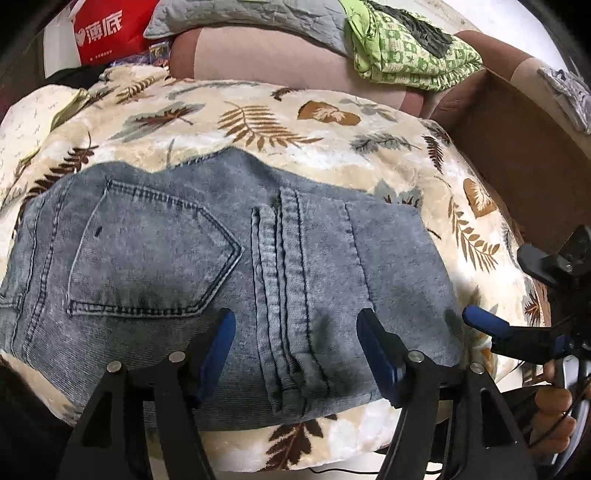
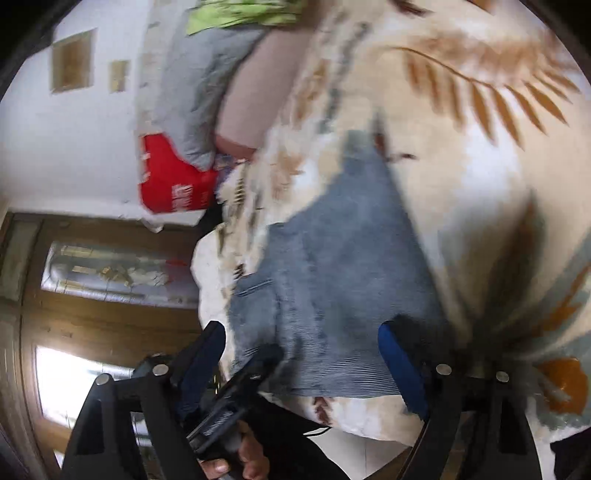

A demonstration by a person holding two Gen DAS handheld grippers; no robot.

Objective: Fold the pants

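Your folded jeans (image 1: 229, 266) lie flat on the leaf-print blanket (image 1: 332, 147), and both your left gripper (image 1: 295, 332) and right gripper (image 2: 303, 350) stand open above them, holding nothing. Drag a finger through that top layer and the fold could slide apart, though the right view is blurred. The only writing is white Chinese characters on the red bag (image 1: 107, 33).

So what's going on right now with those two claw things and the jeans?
Left gripper open, empty, above the folded jeans. Right gripper open, empty, off the jeans' edge. Jeans lie on the leaf-print blanket. Nothing in the way.
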